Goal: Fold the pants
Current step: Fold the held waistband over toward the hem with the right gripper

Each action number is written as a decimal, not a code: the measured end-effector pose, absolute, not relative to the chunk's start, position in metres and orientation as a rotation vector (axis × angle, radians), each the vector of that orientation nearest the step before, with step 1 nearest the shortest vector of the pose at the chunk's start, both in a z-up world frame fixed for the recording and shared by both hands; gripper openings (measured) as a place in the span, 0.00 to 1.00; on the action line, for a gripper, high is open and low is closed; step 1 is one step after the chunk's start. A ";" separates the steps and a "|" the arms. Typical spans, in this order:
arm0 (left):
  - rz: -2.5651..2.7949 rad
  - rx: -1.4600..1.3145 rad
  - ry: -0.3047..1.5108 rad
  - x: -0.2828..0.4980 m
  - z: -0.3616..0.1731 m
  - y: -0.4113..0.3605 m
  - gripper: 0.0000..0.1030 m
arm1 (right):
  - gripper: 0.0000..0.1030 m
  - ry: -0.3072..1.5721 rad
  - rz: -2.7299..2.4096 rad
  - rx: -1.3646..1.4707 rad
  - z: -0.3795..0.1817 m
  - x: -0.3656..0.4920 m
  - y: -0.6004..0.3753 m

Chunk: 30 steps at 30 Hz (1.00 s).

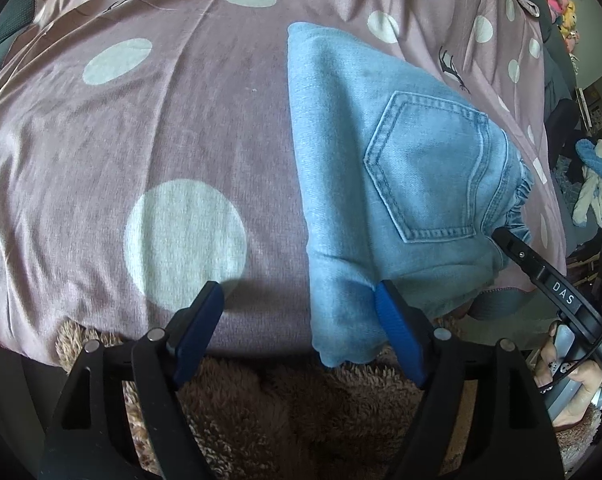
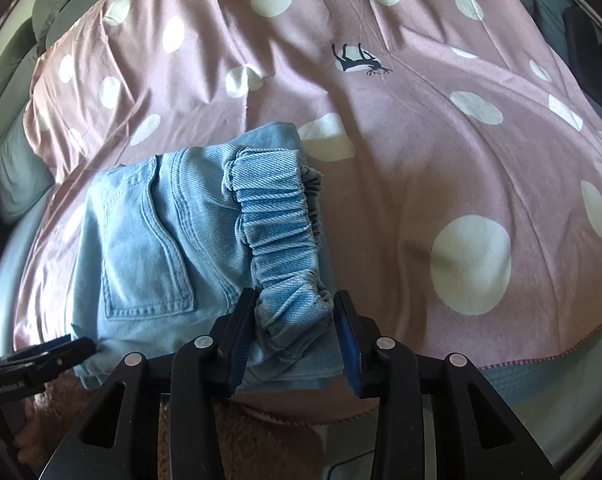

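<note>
Light blue denim pants [image 1: 389, 184] lie folded into a compact block on the pink polka-dot sheet [image 1: 161, 120], back pocket up. My left gripper [image 1: 299, 306] is open; its right fingertip [image 1: 385, 300] touches the pants' near left corner, which hangs over the bed edge. In the right wrist view the pants [image 2: 161, 240] show their elastic waistband [image 2: 277, 236]. My right gripper [image 2: 293, 312] is open, its jaws standing either side of the waistband's near end. The right gripper also shows in the left wrist view [image 1: 541, 272].
The sheet [image 2: 421, 140] covers a bed with grey bedding [image 2: 541, 384] at its edges. A brown fluffy rug [image 1: 281, 412] lies below the near edge. Clothes and soft toys [image 1: 597, 184] sit at the far right.
</note>
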<state>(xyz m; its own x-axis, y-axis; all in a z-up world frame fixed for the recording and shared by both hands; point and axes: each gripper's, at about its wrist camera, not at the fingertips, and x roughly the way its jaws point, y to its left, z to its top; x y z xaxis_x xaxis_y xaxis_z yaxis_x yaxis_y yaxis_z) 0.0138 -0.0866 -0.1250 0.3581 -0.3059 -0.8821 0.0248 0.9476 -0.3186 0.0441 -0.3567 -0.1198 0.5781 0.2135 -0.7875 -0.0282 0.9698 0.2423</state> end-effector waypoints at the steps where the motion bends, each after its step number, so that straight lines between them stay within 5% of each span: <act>1: -0.214 -0.272 1.190 0.014 -0.124 -0.086 0.76 | 0.42 0.947 0.133 0.205 -0.119 0.044 -0.356; 5: -0.194 -0.236 1.165 0.009 -0.114 -0.088 0.76 | 0.45 0.949 0.125 0.185 -0.116 0.040 -0.356; 12: -0.196 -0.182 1.091 0.006 -0.100 -0.093 0.85 | 0.74 0.927 0.111 0.166 -0.099 0.031 -0.366; 19: -0.189 -0.132 1.010 0.012 -0.091 -0.098 0.95 | 0.89 0.885 0.112 0.180 -0.085 0.034 -0.377; 30: -0.246 -0.192 1.077 0.040 -0.110 -0.102 0.94 | 0.91 0.971 0.223 0.257 -0.111 0.074 -0.368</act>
<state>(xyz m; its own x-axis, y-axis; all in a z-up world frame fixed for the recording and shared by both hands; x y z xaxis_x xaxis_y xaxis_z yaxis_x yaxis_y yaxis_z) 0.0399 -0.1020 -0.1101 0.4508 -0.2901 -0.8442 0.1044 0.9564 -0.2729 0.0744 -0.3678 -0.1108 0.5457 0.2996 -0.7826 -0.0711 0.9471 0.3129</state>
